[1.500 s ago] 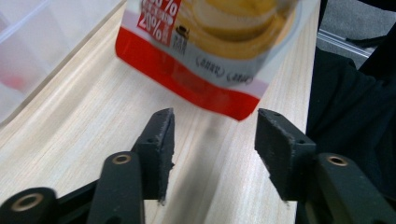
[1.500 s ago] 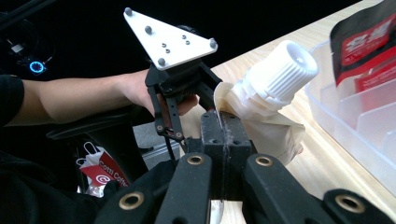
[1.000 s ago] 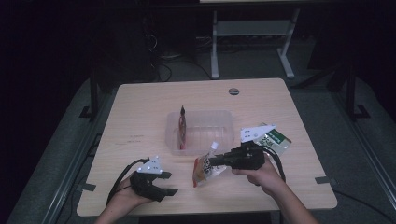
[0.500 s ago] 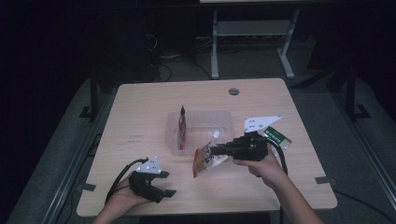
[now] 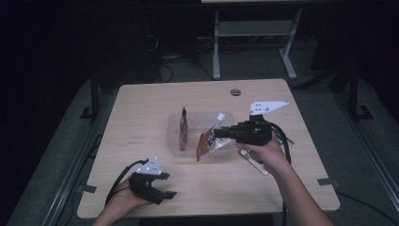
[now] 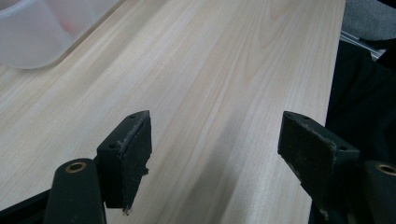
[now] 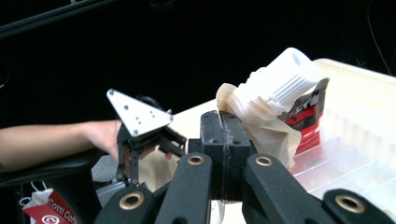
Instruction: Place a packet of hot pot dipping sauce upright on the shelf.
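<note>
Right tool (image 5: pixel 217 133) pinches the spouted pouch (image 5: pixel 207 142) over the clear tub (image 5: pixel 175 127), apparently to drop it inside, while left tool (image 5: pixel 162 185) rests wide open.

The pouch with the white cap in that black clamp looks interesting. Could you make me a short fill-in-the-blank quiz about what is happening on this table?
1. The right gripper is shut on a pouch with a white screw ____.
2. The pouch hangs over a clear plastic ____.
3. The left gripper has its jaws ____ and holds nothing.
4. A second pouch stands inside the container, near its ____ wall in the high view.

Missing words: cap; container; open; left
</note>
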`<state>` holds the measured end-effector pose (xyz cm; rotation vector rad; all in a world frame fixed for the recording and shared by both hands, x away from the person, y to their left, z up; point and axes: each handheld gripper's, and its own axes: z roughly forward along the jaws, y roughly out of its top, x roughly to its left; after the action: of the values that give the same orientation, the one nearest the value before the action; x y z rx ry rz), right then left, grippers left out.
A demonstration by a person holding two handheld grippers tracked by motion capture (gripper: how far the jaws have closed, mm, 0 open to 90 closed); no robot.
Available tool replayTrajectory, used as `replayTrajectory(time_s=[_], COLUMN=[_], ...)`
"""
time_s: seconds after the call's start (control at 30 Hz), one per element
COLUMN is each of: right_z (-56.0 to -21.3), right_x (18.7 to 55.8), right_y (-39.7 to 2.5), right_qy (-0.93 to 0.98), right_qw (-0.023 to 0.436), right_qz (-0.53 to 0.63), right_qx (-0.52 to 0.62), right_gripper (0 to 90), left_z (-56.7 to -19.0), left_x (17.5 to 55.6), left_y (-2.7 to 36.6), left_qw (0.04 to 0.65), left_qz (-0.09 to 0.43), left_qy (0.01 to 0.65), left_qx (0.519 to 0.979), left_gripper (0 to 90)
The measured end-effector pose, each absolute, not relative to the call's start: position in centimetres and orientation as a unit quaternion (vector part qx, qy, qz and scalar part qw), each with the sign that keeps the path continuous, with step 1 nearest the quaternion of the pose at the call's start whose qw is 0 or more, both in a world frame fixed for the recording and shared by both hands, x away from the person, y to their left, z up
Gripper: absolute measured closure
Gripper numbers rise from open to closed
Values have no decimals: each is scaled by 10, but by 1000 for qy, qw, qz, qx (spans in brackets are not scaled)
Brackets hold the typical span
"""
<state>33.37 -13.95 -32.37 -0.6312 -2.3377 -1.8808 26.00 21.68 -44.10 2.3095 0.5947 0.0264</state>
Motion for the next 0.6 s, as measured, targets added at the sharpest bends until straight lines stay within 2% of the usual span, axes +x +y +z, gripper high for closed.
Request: replayTrajectory(time_s=[0.6], right_z=[-316], right_x=[382], right_y=[-129], right_qy=[-778], right_qw=[25], right_qz=[-582], right_qx=[-233], right_gripper=[900], left_z=[-441], left_x=[261], left_y=[219], left_qw=[371], left_qz=[10], left_qy=[235], left_qx=[898], left_gripper=[235])
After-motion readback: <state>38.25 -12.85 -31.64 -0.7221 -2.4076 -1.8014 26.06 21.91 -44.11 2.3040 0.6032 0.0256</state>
